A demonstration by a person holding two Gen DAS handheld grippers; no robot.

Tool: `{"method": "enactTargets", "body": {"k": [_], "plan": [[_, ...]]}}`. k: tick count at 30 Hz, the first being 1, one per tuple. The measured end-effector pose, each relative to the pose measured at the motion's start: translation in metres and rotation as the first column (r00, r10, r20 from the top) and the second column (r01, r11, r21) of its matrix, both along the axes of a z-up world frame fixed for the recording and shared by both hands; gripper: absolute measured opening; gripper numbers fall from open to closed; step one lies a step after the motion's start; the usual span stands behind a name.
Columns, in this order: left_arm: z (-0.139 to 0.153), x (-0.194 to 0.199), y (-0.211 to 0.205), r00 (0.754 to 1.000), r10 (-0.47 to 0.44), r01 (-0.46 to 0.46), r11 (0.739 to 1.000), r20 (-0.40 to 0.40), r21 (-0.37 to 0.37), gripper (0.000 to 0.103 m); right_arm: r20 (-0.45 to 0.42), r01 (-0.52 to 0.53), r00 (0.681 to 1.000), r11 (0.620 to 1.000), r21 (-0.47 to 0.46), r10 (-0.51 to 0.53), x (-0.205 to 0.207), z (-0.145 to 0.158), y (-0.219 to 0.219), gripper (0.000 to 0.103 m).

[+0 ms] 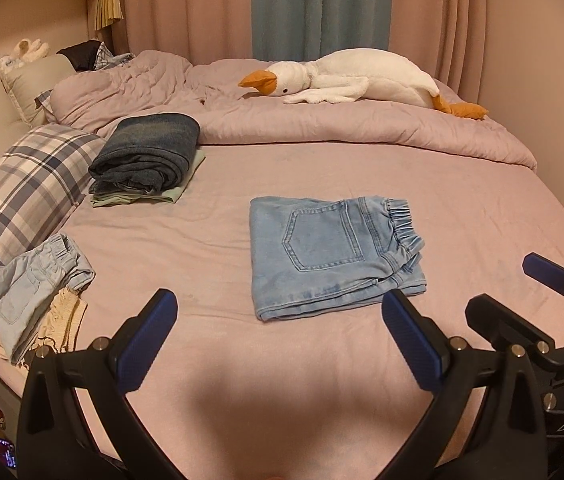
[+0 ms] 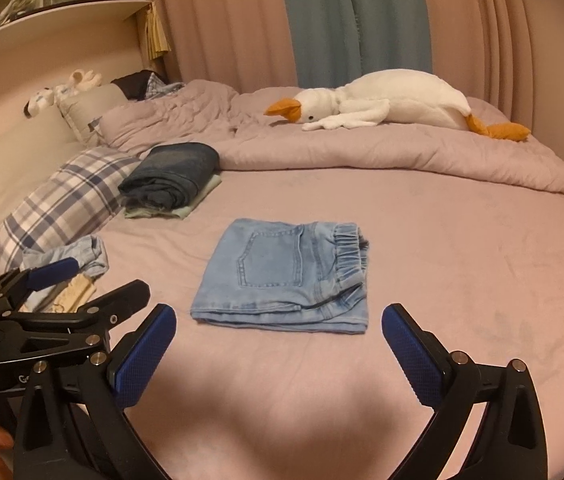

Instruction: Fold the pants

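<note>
Two folded stacks (image 1: 145, 160) left of jeans (image 1: 334, 252), goose (image 1: 362, 76) behind

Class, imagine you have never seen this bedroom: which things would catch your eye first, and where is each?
The folded light-blue jeans lie alone mid-bed, back pocket up. A big white plush goose sprawls on the bunched duvet by the curtains. Nearest the camera, the open right gripper frames bare sheet, short of the jeans.

Pants (image 1: 334, 252): light-blue denim, folded into a neat rectangle before you.
Pose: flat, back pocket up, elastic waistband right.
Place: mid-bed (image 1: 201, 248).
</note>
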State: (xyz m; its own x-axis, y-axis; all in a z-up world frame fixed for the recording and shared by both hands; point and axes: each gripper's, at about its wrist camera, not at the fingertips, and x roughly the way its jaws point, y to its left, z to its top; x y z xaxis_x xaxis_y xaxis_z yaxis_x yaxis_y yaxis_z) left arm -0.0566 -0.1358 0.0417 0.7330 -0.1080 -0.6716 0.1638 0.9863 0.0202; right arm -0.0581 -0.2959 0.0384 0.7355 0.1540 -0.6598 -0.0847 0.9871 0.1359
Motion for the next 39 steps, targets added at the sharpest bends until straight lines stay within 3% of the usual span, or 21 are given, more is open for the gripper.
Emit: {"method": "enactTargets", "body": {"k": [39], "plan": [[-0.002,0.003,0.012,0.999,0.032,-0.032,0.999,-0.004,0.009,0.102,-0.005,0.046,0.999,0.999,-0.004,-0.046,-0.002,0.0,-0.014,0.102]]}}
